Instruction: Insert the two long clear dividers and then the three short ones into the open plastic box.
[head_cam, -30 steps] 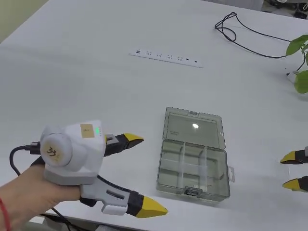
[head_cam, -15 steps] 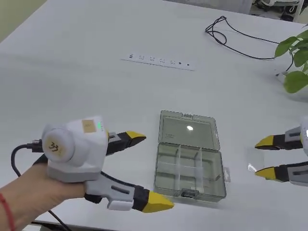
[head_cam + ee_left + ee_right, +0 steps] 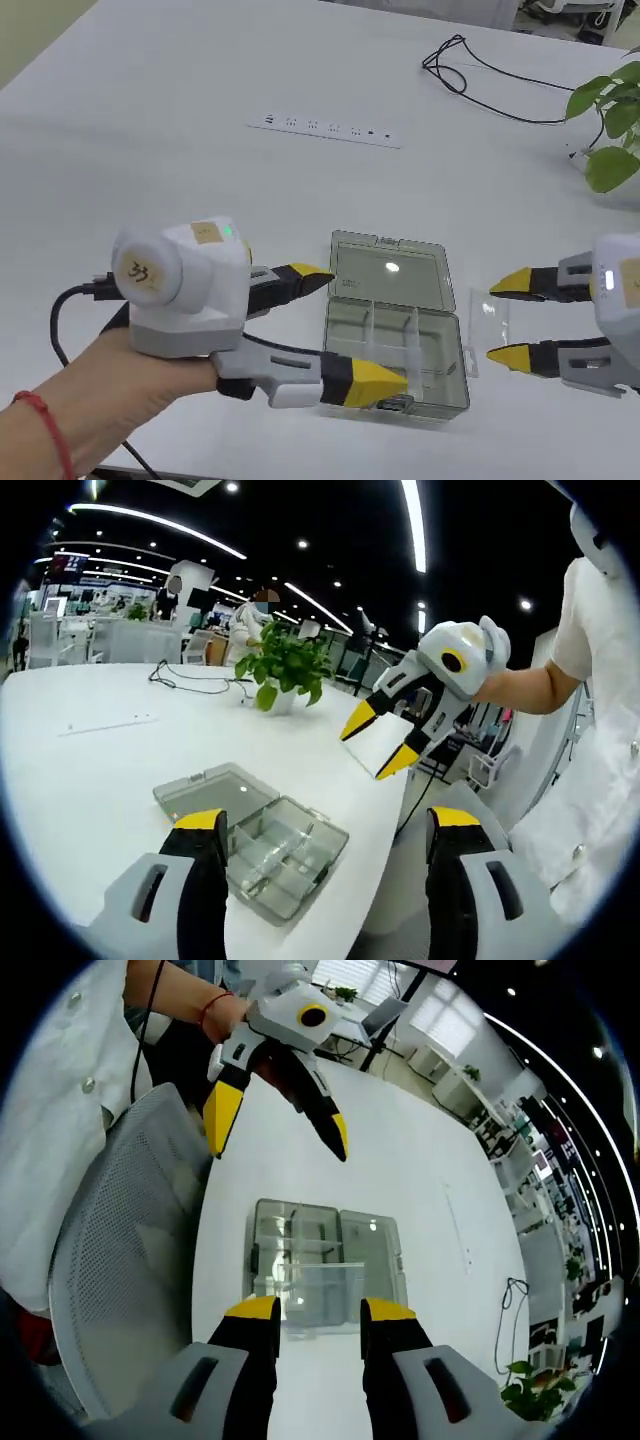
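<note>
- The divider (image 3: 320,1295) is clear and hard to make out. In the head view it is only a faint glint between the tips of the right hand-held gripper (image 3: 498,320). The right gripper view shows it best, as a see-through strip bridging the two jaws, which pinch it by its edges.
- The body of the right hand-held gripper is cut off by the right edge of the head view.
- The box (image 3: 445,345) lies open on the counter (image 3: 150,150) between the two hand-held grippers, just left of the right one's tips. Its lid (image 3: 390,265) lies flat on the far side.
- Clear walls stand inside the box and split it into cells — how many walls there are cannot be told through the glare.
- The left hand-held gripper (image 3: 338,326), held in a hand (image 3: 90,390), has its jaws spread wide.
- In the head view its nearer jaw covers the box's front left corner, and the tip of its farther jaw reaches the lid's left edge.
- Well beyond the left hand-held gripper lies a white power strip (image 3: 325,128). Farther off, toward the right one's side, are a looped black cable (image 3: 435,68) and a leafy plant (image 3: 608,168).
- In the right gripper view a grey mesh chair (image 3: 120,1270) stands at the counter's edge, left of the jaws.
</note>
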`<control>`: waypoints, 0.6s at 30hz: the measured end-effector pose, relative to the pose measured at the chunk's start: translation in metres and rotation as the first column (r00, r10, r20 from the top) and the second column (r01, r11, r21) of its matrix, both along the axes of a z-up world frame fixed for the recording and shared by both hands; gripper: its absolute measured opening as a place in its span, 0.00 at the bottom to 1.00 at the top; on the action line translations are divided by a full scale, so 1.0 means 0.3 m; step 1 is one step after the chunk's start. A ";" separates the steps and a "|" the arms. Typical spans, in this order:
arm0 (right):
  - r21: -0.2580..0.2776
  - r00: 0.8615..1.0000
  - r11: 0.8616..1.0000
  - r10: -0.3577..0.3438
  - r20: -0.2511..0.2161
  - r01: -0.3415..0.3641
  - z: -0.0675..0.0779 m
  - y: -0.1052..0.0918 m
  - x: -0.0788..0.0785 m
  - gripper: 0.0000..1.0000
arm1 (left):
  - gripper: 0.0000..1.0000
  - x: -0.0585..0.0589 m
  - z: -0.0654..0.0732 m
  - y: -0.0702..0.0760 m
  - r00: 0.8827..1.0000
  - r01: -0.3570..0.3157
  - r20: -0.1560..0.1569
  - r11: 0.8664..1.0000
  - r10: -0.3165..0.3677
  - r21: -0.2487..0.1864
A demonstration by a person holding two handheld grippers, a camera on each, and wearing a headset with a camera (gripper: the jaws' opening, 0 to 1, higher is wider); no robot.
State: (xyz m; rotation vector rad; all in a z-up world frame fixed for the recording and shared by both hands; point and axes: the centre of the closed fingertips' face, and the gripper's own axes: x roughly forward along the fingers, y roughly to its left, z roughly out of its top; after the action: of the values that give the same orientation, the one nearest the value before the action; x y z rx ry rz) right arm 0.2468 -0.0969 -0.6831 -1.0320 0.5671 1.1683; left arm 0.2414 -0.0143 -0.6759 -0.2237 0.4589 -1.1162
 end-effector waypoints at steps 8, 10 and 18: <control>-0.011 0.999 1.000 0.011 0.052 -0.011 0.036 0.055 -0.013 0.32 | 0.67 0.009 0.041 -0.055 0.994 -0.033 -0.111 0.996 0.023 -0.088; -0.013 0.998 1.000 0.008 0.064 -0.007 0.044 0.068 -0.016 0.32 | 0.62 0.005 0.050 -0.071 0.989 -0.037 -0.147 0.993 0.020 -0.114; -0.019 0.995 1.000 0.020 0.093 -0.018 0.074 0.121 -0.034 0.32 | 0.39 -0.005 0.055 -0.117 0.966 -0.057 -0.259 0.984 0.011 -0.171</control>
State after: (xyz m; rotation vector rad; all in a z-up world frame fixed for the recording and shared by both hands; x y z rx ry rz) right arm 0.2367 -0.0607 -0.6609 -1.1035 0.4960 1.1272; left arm 0.2398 -0.0495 -0.6593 -0.5356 0.5838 -1.0996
